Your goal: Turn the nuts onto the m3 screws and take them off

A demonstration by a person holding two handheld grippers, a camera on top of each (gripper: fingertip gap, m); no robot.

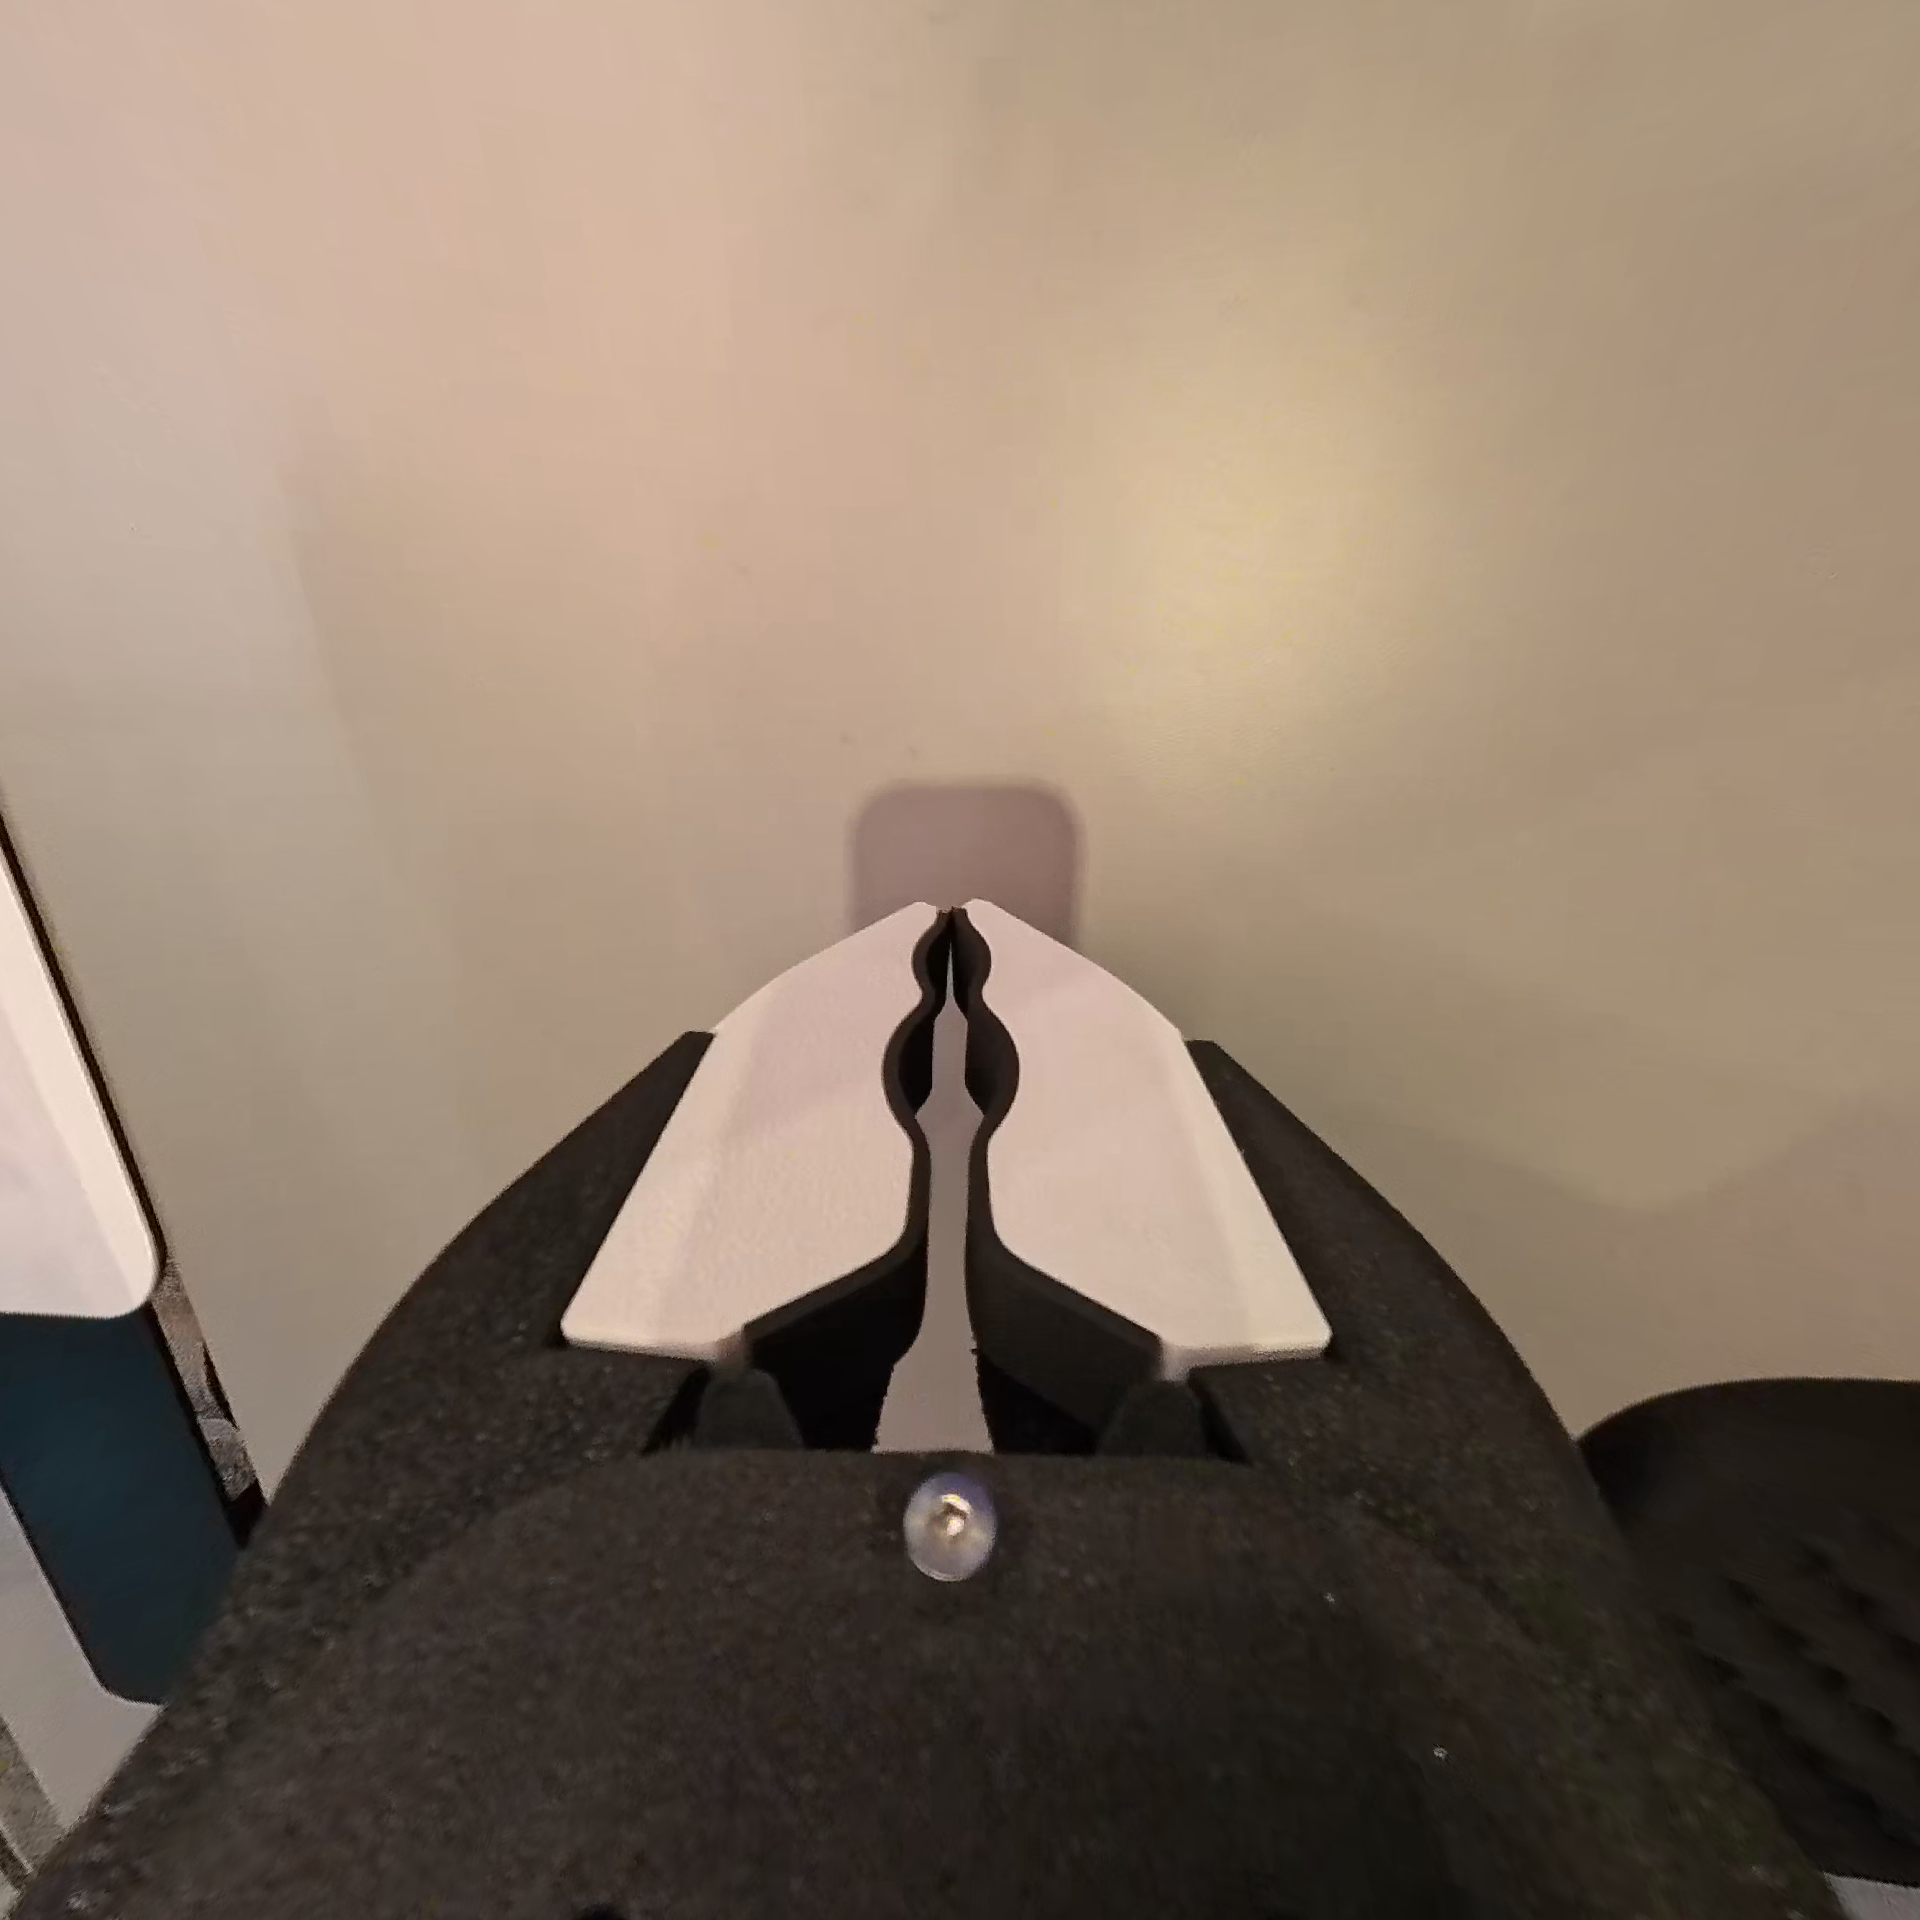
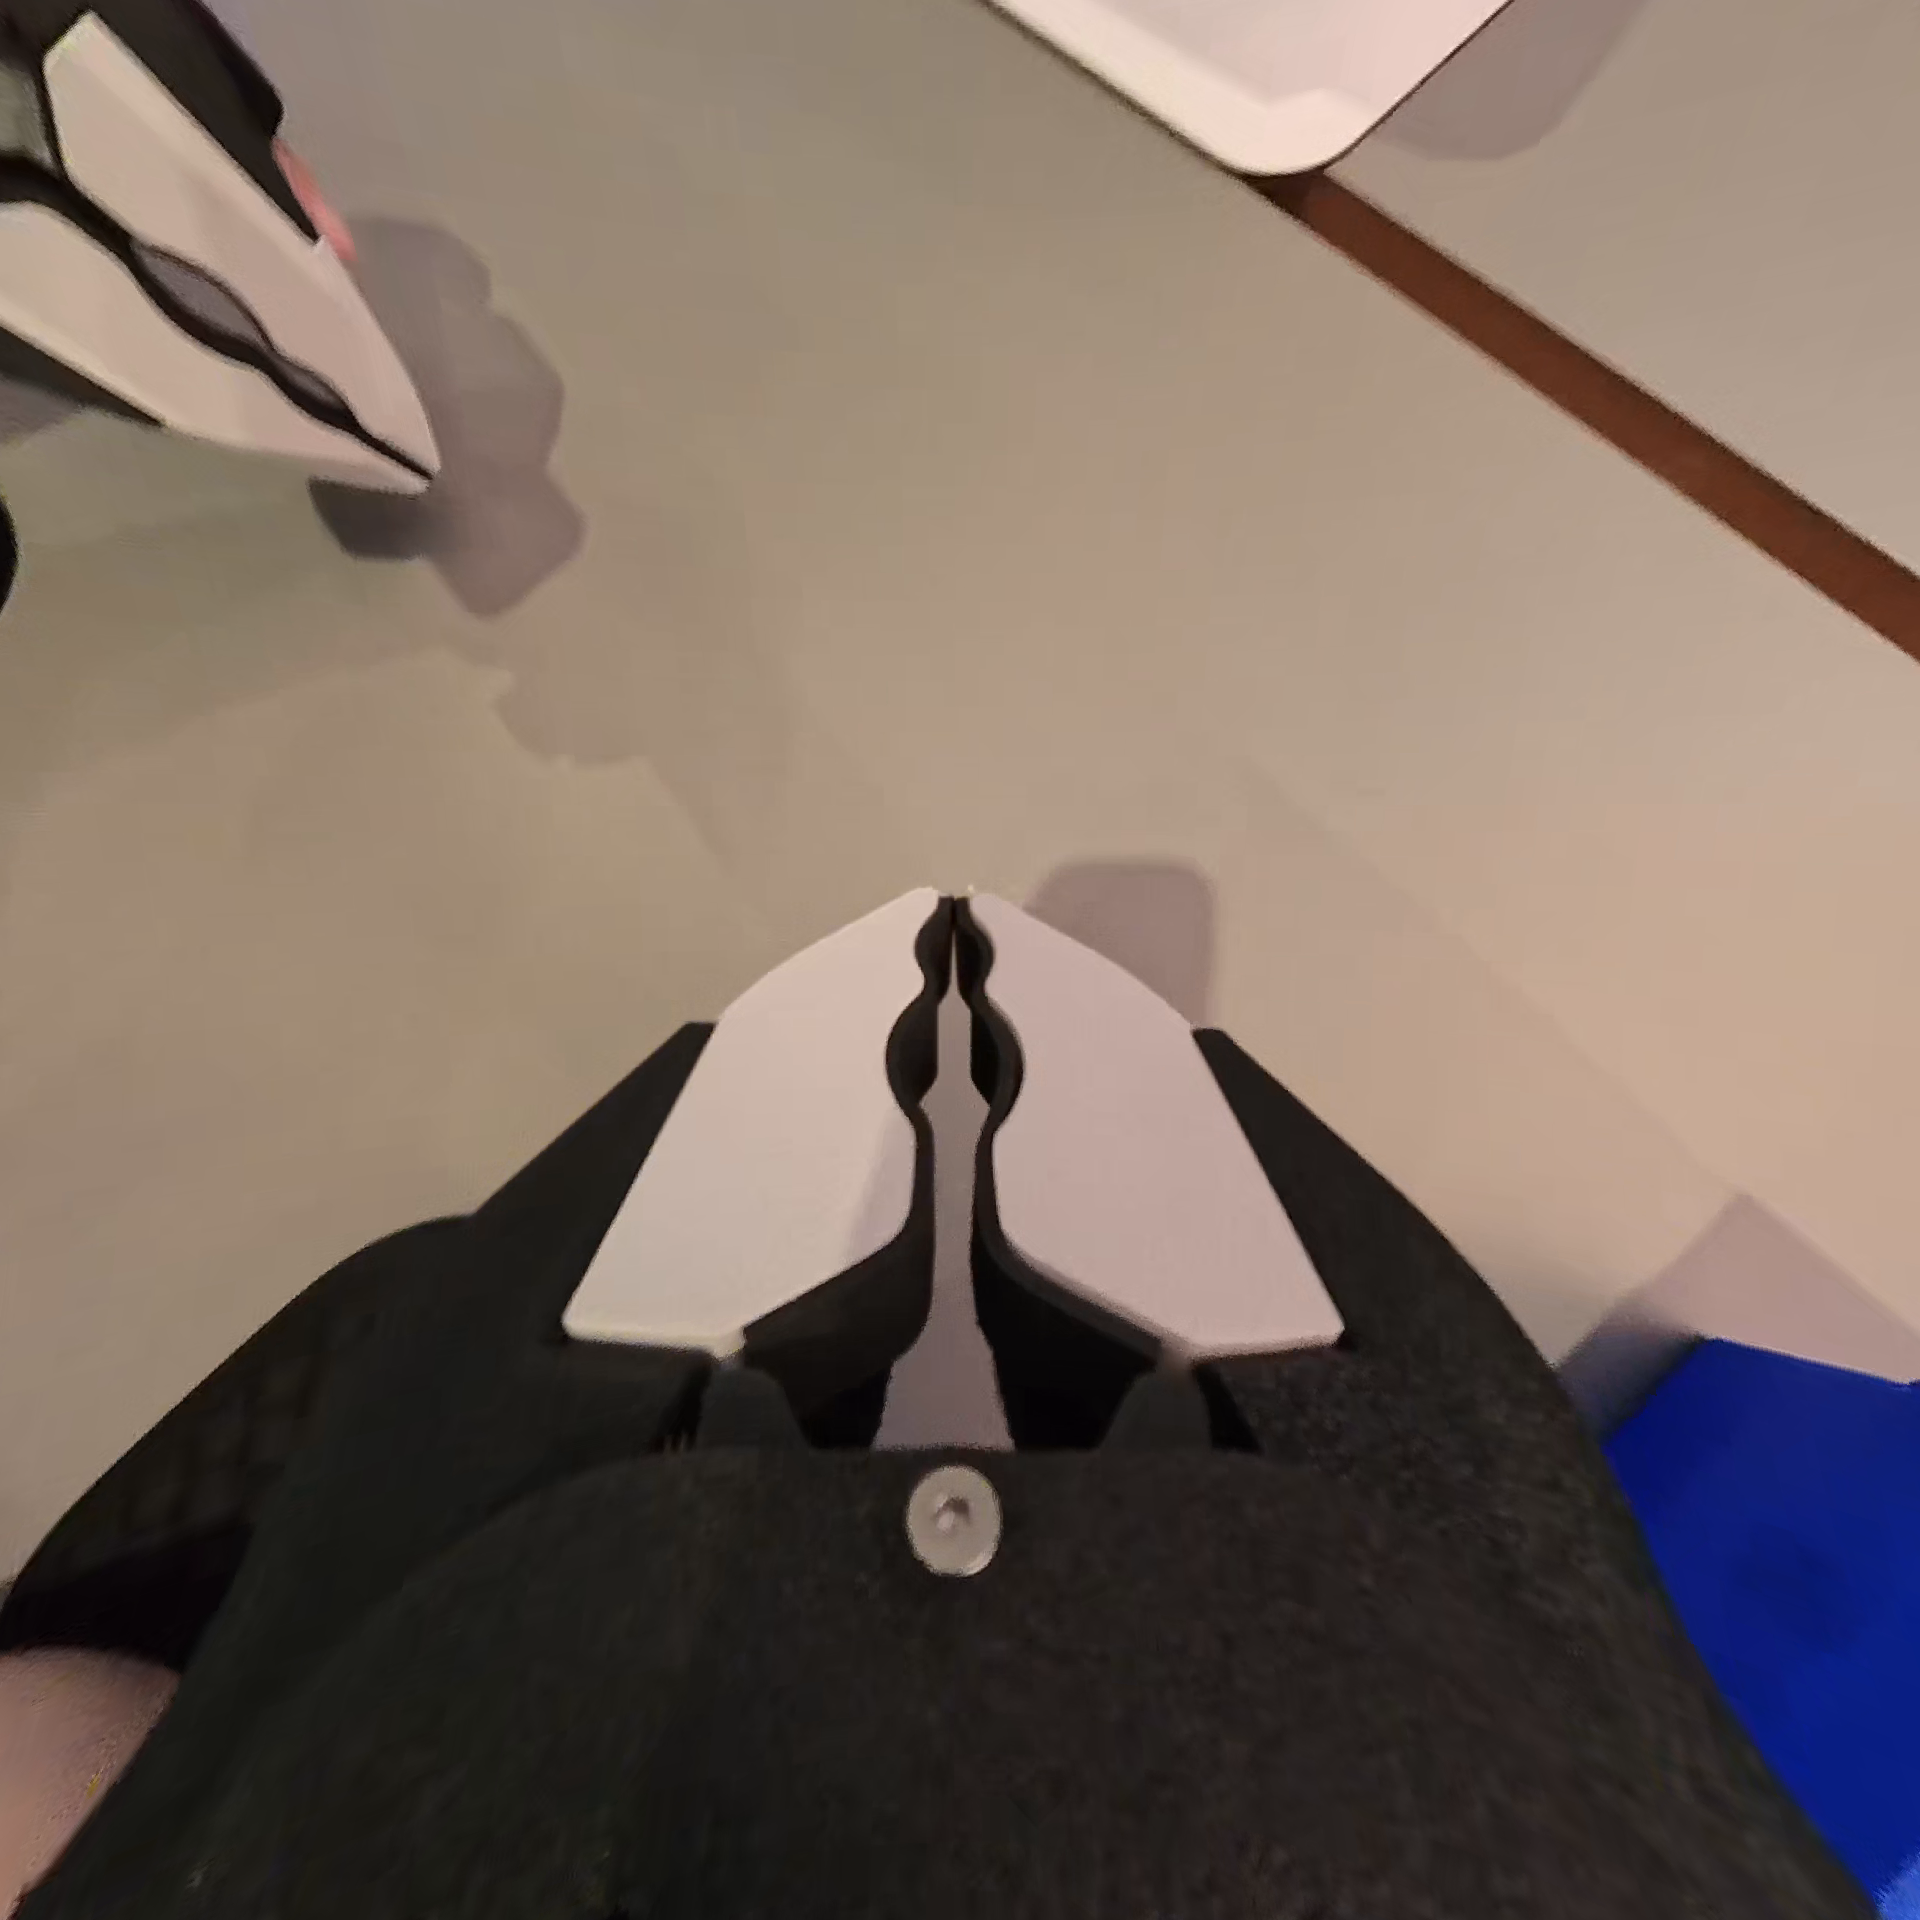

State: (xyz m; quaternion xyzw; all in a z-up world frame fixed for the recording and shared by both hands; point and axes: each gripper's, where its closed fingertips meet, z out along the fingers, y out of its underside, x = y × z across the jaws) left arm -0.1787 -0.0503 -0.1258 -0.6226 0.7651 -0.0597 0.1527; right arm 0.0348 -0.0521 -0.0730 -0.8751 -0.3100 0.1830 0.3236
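No screw or nut shows in either view. In the left wrist view my left gripper [image 1: 951,912] has white fingers [image 1: 790,1122] on a black body; its tips meet, with nothing visible between them, just above the beige tabletop [image 1: 935,416]. In the right wrist view my right gripper [image 2: 954,900] is shut the same way over the tabletop [image 2: 935,571], nothing visible in it. The left gripper also shows at the top left of the right wrist view [image 2: 416,470], fingers together, pointing down to the right and casting a shadow on the table.
A white and teal box [image 1: 73,1299] stands at the left edge of the left wrist view, and a black textured object [image 1: 1787,1621] lies at its lower right. The right wrist view shows a white tray [image 2: 1247,94] at the top, a brown strip [image 2: 1610,400] running diagonally, and a blue object [image 2: 1787,1579] at the lower right. To reach the blue object [image 2: 1787,1579] in a straight line is about 15 cm for my right fingers, about 40 cm for my left.
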